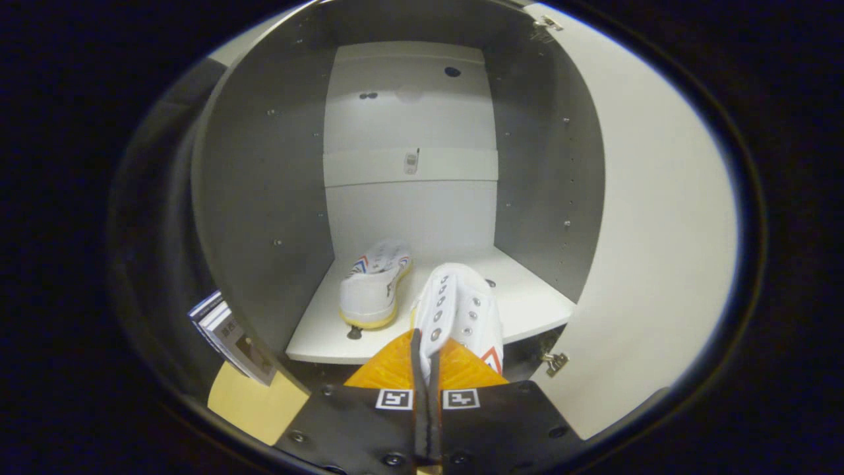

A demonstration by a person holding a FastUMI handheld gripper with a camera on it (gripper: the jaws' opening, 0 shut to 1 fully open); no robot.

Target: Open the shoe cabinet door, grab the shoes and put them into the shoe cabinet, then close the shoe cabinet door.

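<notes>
The shoe cabinet stands open in front of me, its white door swung out to the right. One white sneaker with a yellow sole rests on the cabinet's white bottom shelf, heel toward me. My gripper is shut on the collar edge of a second white sneaker, which pokes forward from the orange fingers over the shelf's front edge, toe pointing into the cabinet, right of the first shoe.
Grey side walls and a white back panel enclose the cabinet. A door hinge sits at the lower right corner. Left of the cabinet, a printed card leans above a tan floor patch.
</notes>
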